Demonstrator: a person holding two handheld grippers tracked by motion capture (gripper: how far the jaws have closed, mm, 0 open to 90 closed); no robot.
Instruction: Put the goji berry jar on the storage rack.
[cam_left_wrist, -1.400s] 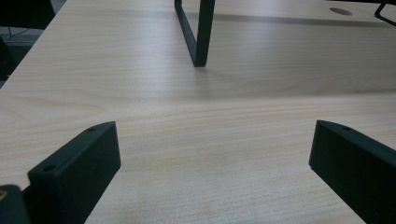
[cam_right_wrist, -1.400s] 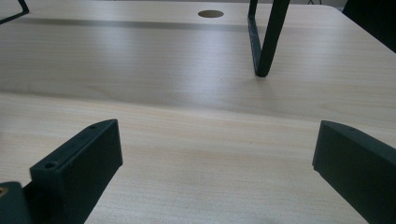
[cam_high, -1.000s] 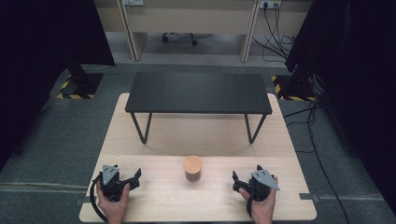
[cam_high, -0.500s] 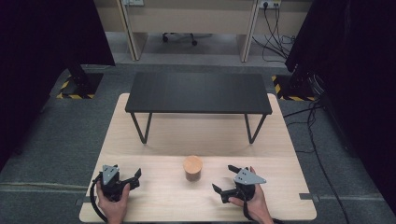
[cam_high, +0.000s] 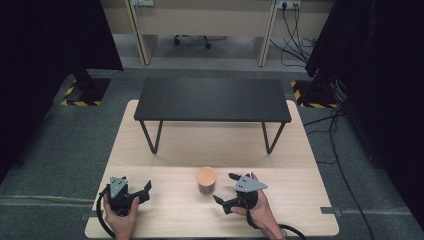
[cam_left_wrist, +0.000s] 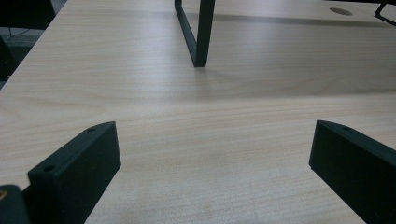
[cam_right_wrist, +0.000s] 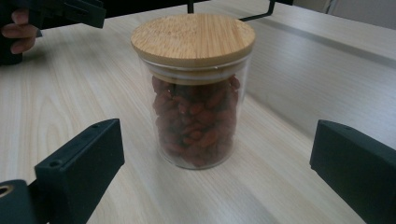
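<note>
Tongs in my right hand, my right gripper, are at the near edge of the light wooden table, just right of the middle, and its jaws are spread wide and turned to the left. In the right gripper view the jaws stand far apart with free wood between them, and nothing is held. Just beyond the jaw tips stands the glass jar, upright on the table, not touched by either jaw. It carries a round bamboo lid that sits flat on top, and inside it are dark red dried berries that fill it almost to the lid. In the high view the jar is near the middle of the table, a little left of my right gripper.

My left gripper rests near the left near corner, well apart from the jar. Its jaws are also wide, and in the left gripper view only bare wood lies between them.

Farther away a low black shelf on thin metal legs stands across the far half of the table. Behind it, the grey floor is seen.
</note>
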